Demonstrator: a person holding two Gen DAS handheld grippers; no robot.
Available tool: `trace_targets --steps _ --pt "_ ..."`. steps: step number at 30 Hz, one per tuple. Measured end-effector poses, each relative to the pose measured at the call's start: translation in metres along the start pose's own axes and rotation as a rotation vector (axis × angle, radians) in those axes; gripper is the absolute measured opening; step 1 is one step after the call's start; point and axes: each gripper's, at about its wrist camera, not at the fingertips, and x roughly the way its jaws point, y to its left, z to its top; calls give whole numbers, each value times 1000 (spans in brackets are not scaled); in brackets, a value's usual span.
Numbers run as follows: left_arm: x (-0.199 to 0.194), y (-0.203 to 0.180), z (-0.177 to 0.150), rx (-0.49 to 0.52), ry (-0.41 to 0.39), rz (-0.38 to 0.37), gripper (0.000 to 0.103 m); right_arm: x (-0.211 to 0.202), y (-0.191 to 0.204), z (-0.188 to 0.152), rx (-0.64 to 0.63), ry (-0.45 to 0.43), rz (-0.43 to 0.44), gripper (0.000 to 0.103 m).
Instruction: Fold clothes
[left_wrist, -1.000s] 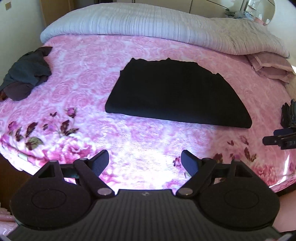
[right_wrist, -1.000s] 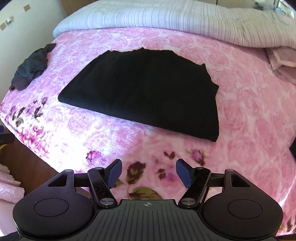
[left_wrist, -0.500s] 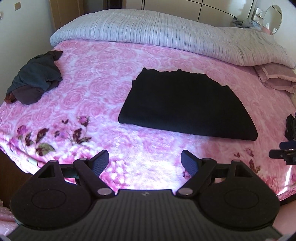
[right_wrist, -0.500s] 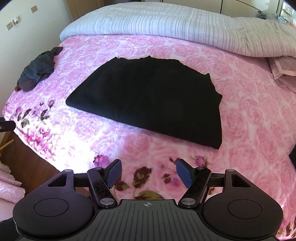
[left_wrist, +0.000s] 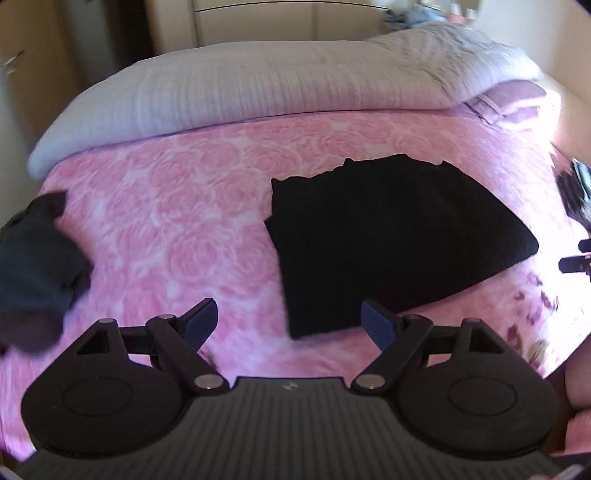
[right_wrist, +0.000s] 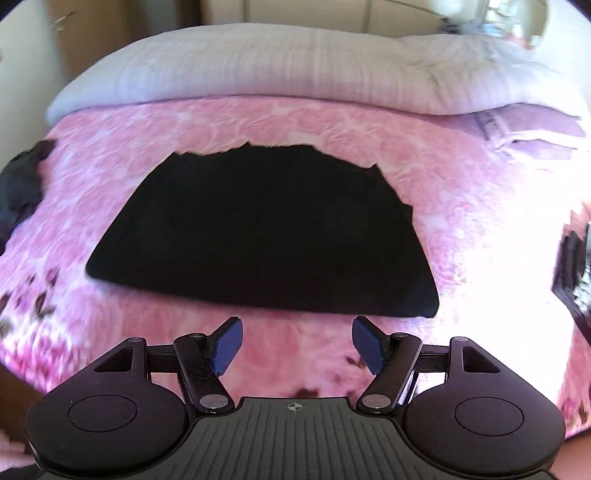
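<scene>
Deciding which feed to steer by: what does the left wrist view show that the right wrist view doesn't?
Only the left wrist view shows the open left gripper and most of the dark clothes pile, large at its left edge. Only the right wrist view shows the open right gripper and the black garment centred, its near edge just ahead of the fingertips. Both share the garment, the pink floral bedspread and the grey duvet.
</scene>
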Motion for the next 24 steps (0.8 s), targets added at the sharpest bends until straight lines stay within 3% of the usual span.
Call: trace_targets --steps 4,10,18,24 --pt "19 52 12 108 19 -85 82 -8 53 4 65 -6 -68 69" --pt "41 89 32 288 20 -178 82 -19 126 3 149 1 -150 69" --pt "56 85 48 400 25 -212 82 -12 173 -12 79 46 -189 69" --pt "48 65 46 515 12 -228 82 2 186 -18 148 71 -133 69"
